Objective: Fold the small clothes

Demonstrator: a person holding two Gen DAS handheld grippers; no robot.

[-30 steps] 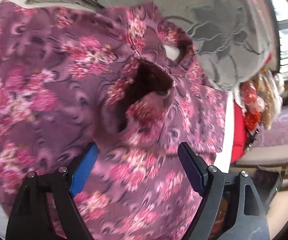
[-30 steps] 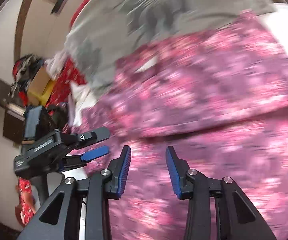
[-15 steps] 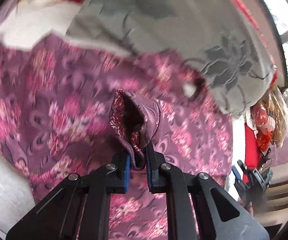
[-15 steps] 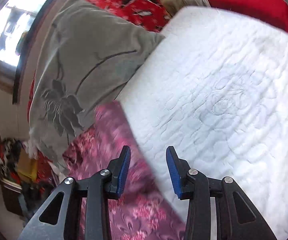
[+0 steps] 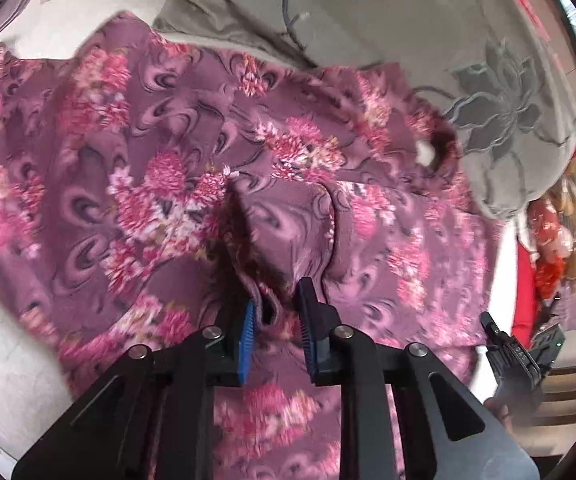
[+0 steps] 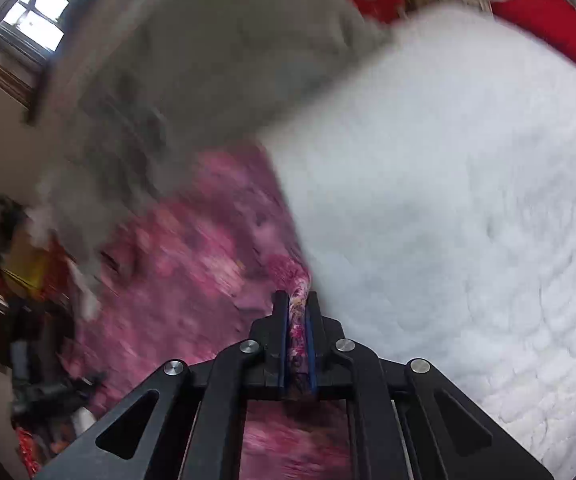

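Right gripper (image 6: 296, 320) clenched on garment (image 5: 159, 168) hem beside white bed (image 6: 468, 200); left gripper (image 5: 273, 330) jaws part-open astride a raised fold, nearer the grey pillow (image 5: 428, 40).

Garment (image 5: 135, 168): soft matt cloth, purple with pink floral print, creased. Bed cover (image 6: 468, 208): white quilted cloth, puckered stitched texture, matt. Pillow (image 5: 428, 40): grey woven cloth, darker flower pattern, faint sheen. Left gripper (image 5: 275, 330): matt black plastic frame, bright metal screw heads, ribbed blue finger pads (image 5: 245, 336). Right gripper (image 6: 296, 344): same finish.
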